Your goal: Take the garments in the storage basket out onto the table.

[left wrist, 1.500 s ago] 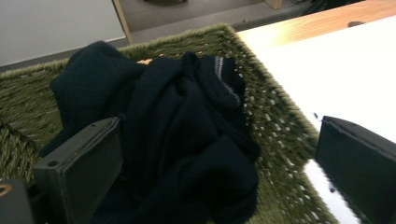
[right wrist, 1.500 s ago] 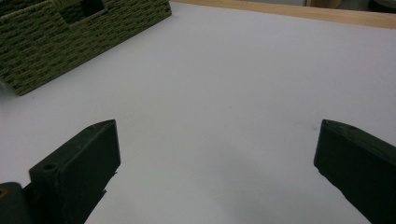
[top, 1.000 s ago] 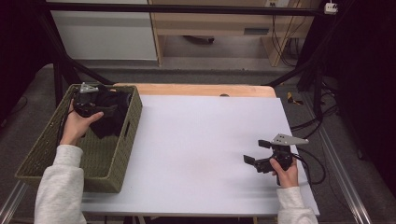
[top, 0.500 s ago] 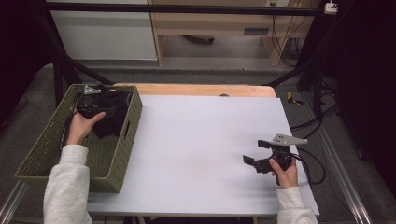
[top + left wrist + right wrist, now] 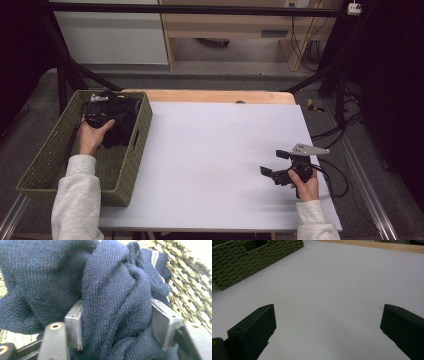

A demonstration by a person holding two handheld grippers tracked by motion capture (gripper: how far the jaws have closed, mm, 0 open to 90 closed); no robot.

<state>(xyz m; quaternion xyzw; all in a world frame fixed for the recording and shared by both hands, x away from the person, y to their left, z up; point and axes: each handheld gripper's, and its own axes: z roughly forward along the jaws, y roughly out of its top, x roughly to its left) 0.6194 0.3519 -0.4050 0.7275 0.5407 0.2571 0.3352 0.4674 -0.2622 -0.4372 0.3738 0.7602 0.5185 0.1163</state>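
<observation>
My left gripper [image 5: 116, 327] has just been closing on a fold of the dark sweater [image 5: 120, 120] bunched at the far end of the basket [image 5: 60, 150], right between its jaws (my right gripper [image 5: 280, 167], released, rests well away from the basket on the bench [image 5: 210, 150]).

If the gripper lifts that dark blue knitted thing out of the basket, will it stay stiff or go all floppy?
Probably floppy: the navy knit garment already bunches in soft folds between the left gripper, whose jaws have just been closing on it. It likely won't slip, since the wool looks fuzzy. Parts may drag on the woven basket.
</observation>
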